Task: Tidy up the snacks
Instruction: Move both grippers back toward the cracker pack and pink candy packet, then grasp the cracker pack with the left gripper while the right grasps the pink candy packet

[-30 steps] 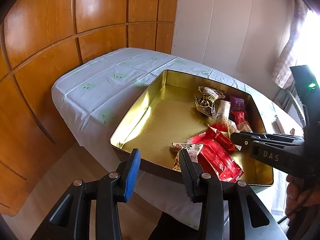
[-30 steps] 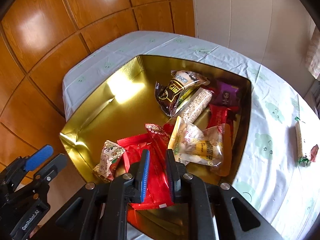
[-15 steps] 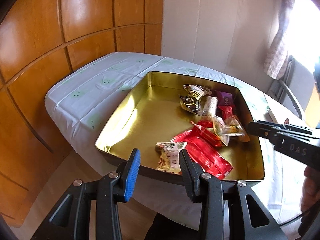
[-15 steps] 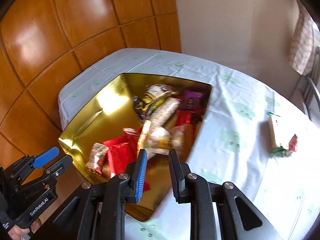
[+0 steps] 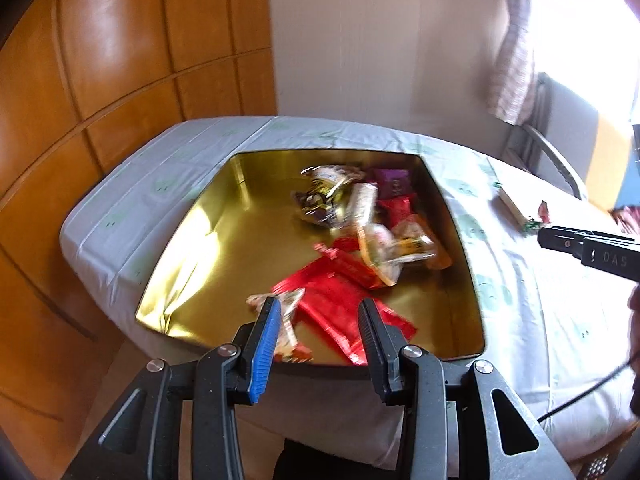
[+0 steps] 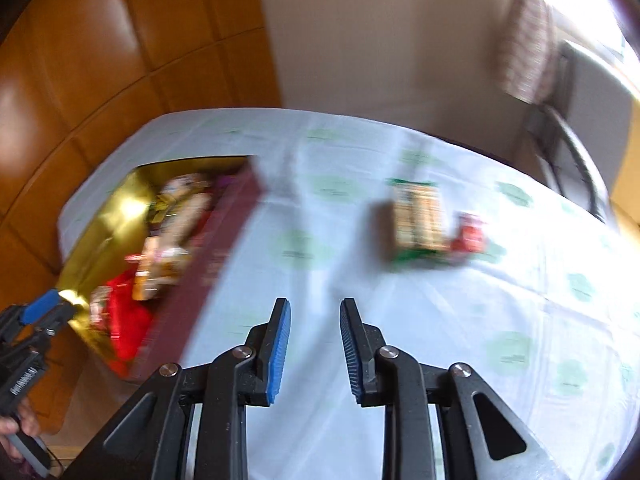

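Observation:
A gold tin [image 5: 200, 248] sits on the white tablecloth and holds several snack packets: red ones [image 5: 340, 300], a dark one [image 5: 320, 204], a purple one [image 5: 394, 184]. My left gripper [image 5: 318, 312] is open and empty at the tin's near edge. My right gripper [image 6: 315, 320] is open and empty above the bare cloth, right of the tin [image 6: 120, 208]. A green-edged snack bar [image 6: 420, 220] and a small red packet [image 6: 470, 234] lie on the cloth ahead of it; they also show in the left wrist view [image 5: 516, 204]. The right gripper shows there too [image 5: 548, 236].
The tablecloth [image 6: 500, 320] spreads to the right. Wooden wall panels [image 5: 120, 60] stand left and behind. A chair [image 5: 552, 152] and a curtain [image 5: 516, 60] are at the far right by the window.
My right gripper has swung right from over the tin towards the snack bar on the cloth, its jaws wider. My left gripper has turned slightly right, still open.

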{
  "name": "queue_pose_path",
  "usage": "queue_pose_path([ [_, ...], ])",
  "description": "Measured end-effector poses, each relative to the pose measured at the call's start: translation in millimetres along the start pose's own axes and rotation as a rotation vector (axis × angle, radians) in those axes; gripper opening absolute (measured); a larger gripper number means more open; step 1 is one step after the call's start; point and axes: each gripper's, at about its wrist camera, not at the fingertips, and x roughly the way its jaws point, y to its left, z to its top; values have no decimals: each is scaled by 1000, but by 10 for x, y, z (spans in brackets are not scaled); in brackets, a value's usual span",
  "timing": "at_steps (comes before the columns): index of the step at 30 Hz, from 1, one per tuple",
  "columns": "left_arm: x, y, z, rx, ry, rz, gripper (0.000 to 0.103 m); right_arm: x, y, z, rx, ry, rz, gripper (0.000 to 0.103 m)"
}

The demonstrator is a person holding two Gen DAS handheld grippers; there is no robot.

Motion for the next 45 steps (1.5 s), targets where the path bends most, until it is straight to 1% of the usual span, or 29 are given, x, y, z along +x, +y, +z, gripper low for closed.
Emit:
queue_pose_path([
  [3, -1, -123, 100, 38, -5, -28, 41, -63, -419, 2, 31, 15, -78, 26],
  [7, 11, -349, 263, 113, -20, -61, 41, -74, -967, -20, 67, 66, -151, 27],
  [9, 54, -484, 378, 129, 2, -107, 41, -58, -1210, -62, 84, 94, -178, 29],
  [11, 105, -648, 497, 142, 23, -160, 41, -29, -1432, -102, 106, 114, -190, 29],
  [14, 201, -904, 638, 165, 56, -219, 47, 24, -1667, -200, 139, 136, -188, 29],
  [15, 246, -1021, 698, 170, 68, -242, 52, 49, -1716, -240, 149, 140, -183, 29],
  [16, 291, -1137, 743, 178, 72, -257, 55, 63, -1756, -281, 157, 141, -174, 29],
  [18, 388, -1345, 833, 195, 82, -268, 57, 83, -1810, -340, 177, 130, -155, 29],
  [20, 558, -1569, 917, 211, 111, -286, 57, 88, -1866, -386, 205, 118, -139, 29],
  [22, 733, -1763, 984, 217, 146, -289, 57, 105, -1907, -378, 250, 122, -136, 29],
  [25, 970, -2075, 1089, 234, 158, -279, 57, 76, -1950, -341, 299, 97, -98, 29],
  [27, 1111, -2229, 1142, 242, 168, -289, 58, 53, -1958, -317, 317, 83, -90, 29],
  [29, 1285, -2412, 1204, 253, 186, -293, 60, 39, -1967, -289, 329, 74, -75, 32],
  [31, 1442, -2557, 1251, 258, 197, -298, 66, 29, -1962, -274, 328, 69, -80, 33],
  [35, 1709, -2792, 1347, 242, 231, -313, 71, 23, -1955, -270, 327, 74, -75, 33],
  [39, 1954, -2984, 1377, 257, 264, -285, 71, 12, -1946, -256, 320, 67, -72, 34],
  [41, 2020, -3026, 1384, 259, 261, -279, 72, 13, -1938, -256, 315, 67, -76, 34],
  [44, 2145, -3071, 1367, 258, 280, -271, 71, 14, -1921, -256, 302, 67, -80, 34],
  [45, 2171, -3056, 1348, 250, 293, -285, 59, 14, -1917, -256, 296, 67, -83, 34],
])
